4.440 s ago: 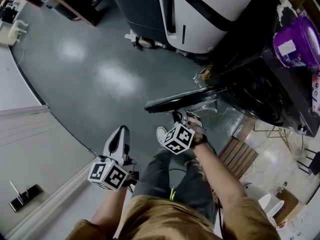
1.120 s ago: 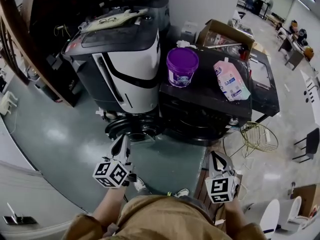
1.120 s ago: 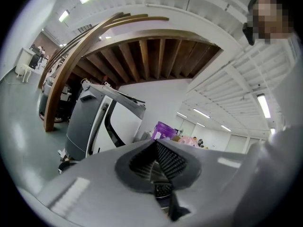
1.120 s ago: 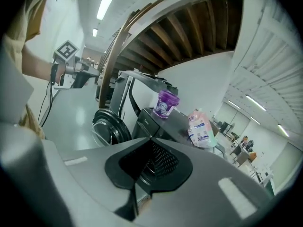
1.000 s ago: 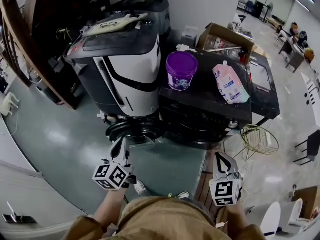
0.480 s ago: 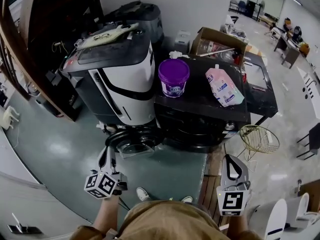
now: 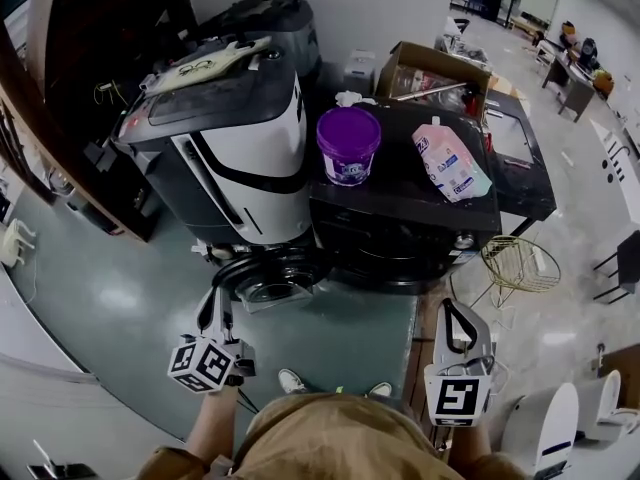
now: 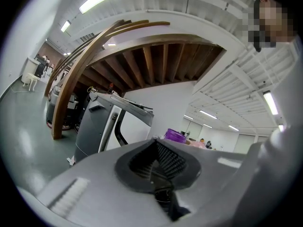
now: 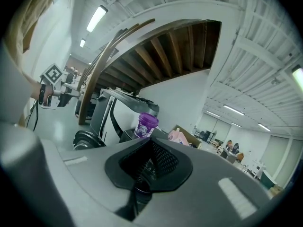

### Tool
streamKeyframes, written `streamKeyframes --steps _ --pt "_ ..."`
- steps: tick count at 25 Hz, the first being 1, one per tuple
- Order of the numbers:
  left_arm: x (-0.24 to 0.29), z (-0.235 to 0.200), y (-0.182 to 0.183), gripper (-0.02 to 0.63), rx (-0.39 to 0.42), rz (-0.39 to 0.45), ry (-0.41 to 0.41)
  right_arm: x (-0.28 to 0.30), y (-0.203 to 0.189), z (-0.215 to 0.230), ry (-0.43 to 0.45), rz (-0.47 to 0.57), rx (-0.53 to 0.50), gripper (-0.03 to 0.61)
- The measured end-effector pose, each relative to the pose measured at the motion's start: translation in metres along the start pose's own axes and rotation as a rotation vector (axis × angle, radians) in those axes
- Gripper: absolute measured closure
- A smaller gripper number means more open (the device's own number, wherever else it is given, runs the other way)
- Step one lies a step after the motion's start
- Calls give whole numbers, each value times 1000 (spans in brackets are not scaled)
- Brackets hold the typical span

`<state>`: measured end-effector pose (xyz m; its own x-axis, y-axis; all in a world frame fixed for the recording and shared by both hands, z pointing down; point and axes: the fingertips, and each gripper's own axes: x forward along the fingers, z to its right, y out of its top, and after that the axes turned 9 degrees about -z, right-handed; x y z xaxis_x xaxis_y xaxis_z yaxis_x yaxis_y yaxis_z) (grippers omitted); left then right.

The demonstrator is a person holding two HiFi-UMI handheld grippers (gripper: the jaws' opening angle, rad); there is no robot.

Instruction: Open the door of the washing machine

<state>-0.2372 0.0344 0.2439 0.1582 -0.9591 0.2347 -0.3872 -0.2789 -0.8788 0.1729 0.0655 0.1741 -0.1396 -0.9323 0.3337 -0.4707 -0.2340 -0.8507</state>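
You have 2 claws, both empty with jaws pressed together: your left claw (image 7: 216,298) shows just below the round door (image 7: 266,277), which stands swung open at the front left corner of the black washing machine (image 7: 405,230), and your right claw (image 7: 457,310) hangs well off to its right.

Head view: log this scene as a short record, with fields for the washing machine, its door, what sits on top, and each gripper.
washing machine: black front-loader, beside a white-and-black appliance
door: round, swung open to the left of the machine's front
on top: purple tub upright; pink pouch lying flat
left gripper: shut, nothing between the jaws, not gripping the door
right gripper: shut, nothing between the jaws, off to the right of the door
task state: door already open
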Motion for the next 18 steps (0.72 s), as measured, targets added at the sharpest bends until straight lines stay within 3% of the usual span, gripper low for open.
streamKeyframes --steps 18 --pt "0 -11 0 554 5 -21 1 9 7 -20 17 -12 -11 574"
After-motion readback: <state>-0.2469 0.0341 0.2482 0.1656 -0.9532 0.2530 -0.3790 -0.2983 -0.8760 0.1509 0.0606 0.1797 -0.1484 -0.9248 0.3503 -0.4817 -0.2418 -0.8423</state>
